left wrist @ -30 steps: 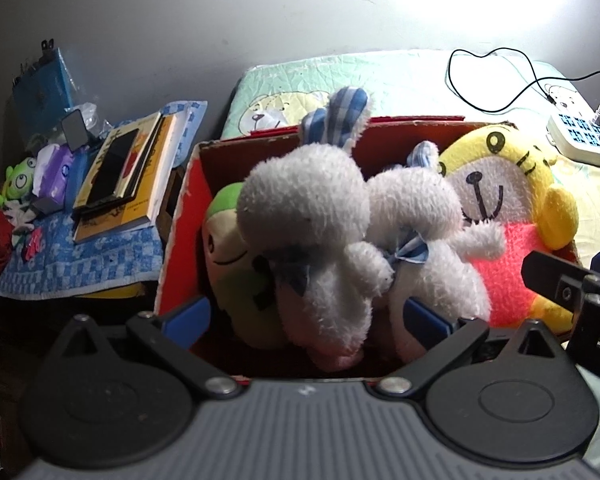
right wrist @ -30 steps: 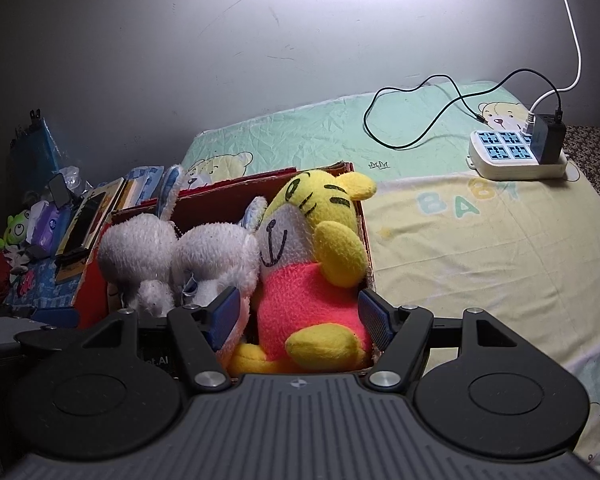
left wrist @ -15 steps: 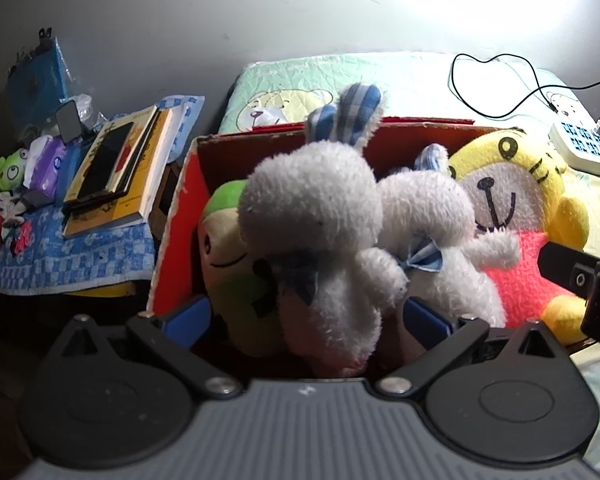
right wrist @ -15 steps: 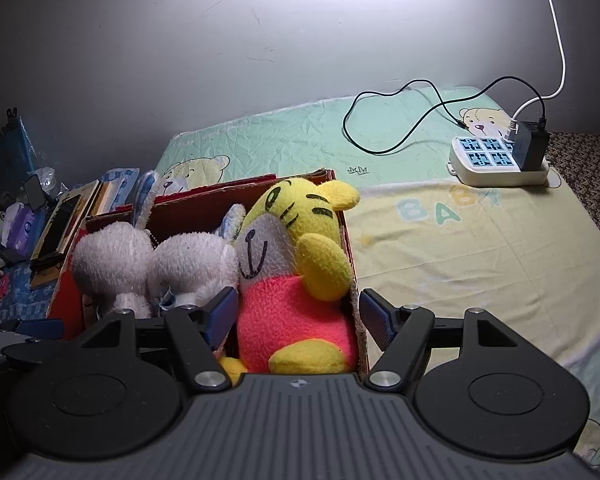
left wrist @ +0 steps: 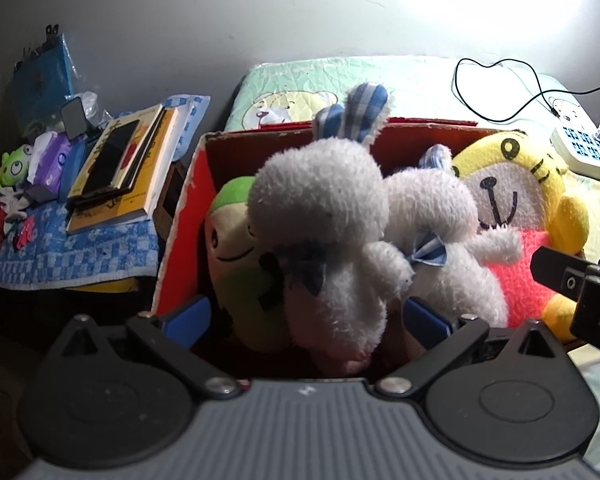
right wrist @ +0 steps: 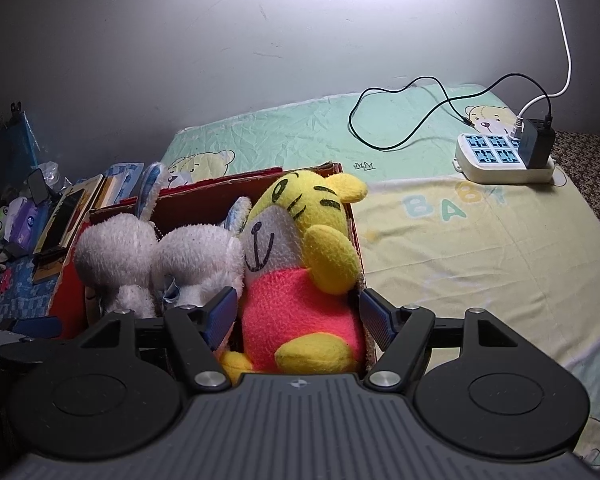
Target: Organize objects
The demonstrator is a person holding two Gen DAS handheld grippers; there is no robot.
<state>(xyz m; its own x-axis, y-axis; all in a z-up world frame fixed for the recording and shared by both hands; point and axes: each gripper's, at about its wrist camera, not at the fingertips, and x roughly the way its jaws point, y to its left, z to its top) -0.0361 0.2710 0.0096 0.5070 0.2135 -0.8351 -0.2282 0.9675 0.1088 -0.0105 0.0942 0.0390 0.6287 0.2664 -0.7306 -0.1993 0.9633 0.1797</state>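
With four plush toys packed in the red cardboard box [left wrist: 180, 240], my left gripper [left wrist: 306, 314] and right gripper [right wrist: 298, 312] hover spread and empty, likely to settle them or withdraw next.

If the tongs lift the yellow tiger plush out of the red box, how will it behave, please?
The yellow tiger plush looks soft and fuzzy, so it will probably squash and flop rather than stay stiff. It sits tight between the red box wall and a white bunny, so it may drag that neighbour.

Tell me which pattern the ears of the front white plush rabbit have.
Blue-and-white checks on the ears; the left wrist view shows them best.
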